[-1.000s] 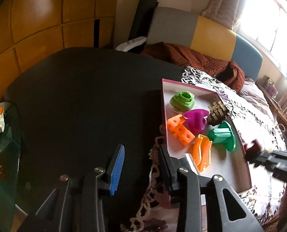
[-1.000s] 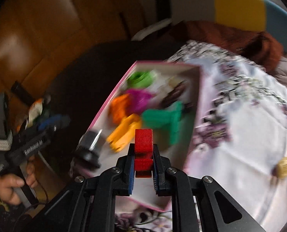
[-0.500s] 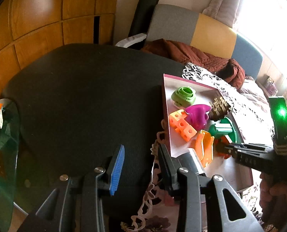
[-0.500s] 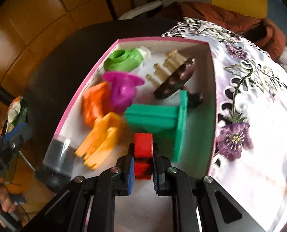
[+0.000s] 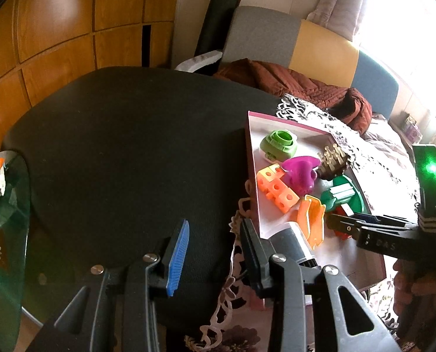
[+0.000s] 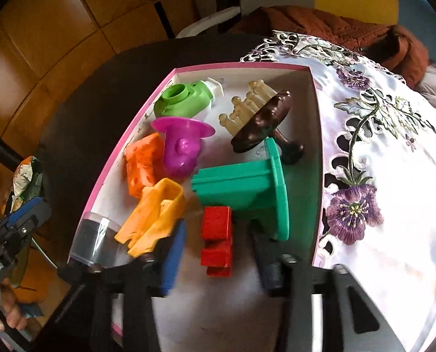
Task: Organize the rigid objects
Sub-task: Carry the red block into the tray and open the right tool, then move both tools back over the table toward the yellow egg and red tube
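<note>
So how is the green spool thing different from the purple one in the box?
The green spool lies on its side with its round flange standing on edge; the purple piece is seen with its flange at the top. The green spool looks clearly bigger, with a ribbed, squarish stem, while the purple piece's body is rounder, with a moulded bump. The red block lies right by the green spool; the purple piece sits next to the orange block. Both are flanged plastic parts inside the pink-rimmed box.

A pink-rimmed box [image 6: 316, 135] holds the toys. The red block [image 6: 217, 240] lies on the box floor at its near end, free, just beside the teal spool [image 6: 244, 187] and the yellow-orange piece [image 6: 153, 215]. Farther in sit a magenta piece [image 6: 182, 146], an orange block [image 6: 141, 164], a green piece [image 6: 182, 99] and a brown pegged piece [image 6: 259, 120].
</note>
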`<state>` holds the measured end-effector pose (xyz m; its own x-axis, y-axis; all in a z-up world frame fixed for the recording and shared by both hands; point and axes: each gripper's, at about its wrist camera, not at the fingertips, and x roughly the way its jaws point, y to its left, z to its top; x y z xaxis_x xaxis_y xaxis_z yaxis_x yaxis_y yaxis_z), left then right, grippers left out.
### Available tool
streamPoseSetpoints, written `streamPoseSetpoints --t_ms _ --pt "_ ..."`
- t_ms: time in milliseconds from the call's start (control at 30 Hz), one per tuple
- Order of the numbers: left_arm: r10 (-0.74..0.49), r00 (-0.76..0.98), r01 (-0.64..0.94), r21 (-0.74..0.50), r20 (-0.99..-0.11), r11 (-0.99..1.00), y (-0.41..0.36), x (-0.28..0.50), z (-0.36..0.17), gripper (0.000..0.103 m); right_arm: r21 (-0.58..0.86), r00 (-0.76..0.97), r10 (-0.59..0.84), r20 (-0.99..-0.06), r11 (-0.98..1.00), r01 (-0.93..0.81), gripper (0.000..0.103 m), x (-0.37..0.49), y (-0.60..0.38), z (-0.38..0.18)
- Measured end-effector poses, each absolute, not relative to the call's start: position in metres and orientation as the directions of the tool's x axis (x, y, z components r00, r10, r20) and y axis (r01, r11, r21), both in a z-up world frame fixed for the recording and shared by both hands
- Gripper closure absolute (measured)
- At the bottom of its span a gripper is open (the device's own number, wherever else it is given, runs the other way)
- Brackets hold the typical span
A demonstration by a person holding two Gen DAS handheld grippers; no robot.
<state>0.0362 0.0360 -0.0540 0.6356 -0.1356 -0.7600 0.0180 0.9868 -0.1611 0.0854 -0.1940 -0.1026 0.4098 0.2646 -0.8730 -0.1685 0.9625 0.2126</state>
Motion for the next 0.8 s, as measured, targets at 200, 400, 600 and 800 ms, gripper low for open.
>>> streamPoseSetpoints --t_ms 200,400,600,800 --pt "-0.135 0.642 0.028 -0.154 -0.754 0.988 0.034 0.035 -0.051 0.067 0.186 0.438 0.250 -0.863 0.965 -0.184 0.045 0.073 -0.191 -0.092" --pt "-0.133 0.653 0.043 -0.138 -0.746 0.989 0.029 0.033 -0.045 0.067 0.164 0.491 0.266 -0.829 0.957 -0.241 0.026 0.052 -0.191 -0.065" --pt "-0.140 0.658 0.083 -0.114 -0.740 0.990 0.015 0.031 -0.039 0.066 0.176 0.528 0.274 -0.804 0.958 -0.227 0.017 0.039 -0.213 -0.044" --pt "-0.162 0.662 0.147 -0.085 -0.732 0.985 -0.005 0.029 -0.030 0.066 0.165 0.572 0.205 -0.794 0.979 -0.122 0.015 0.036 -0.268 -0.033"
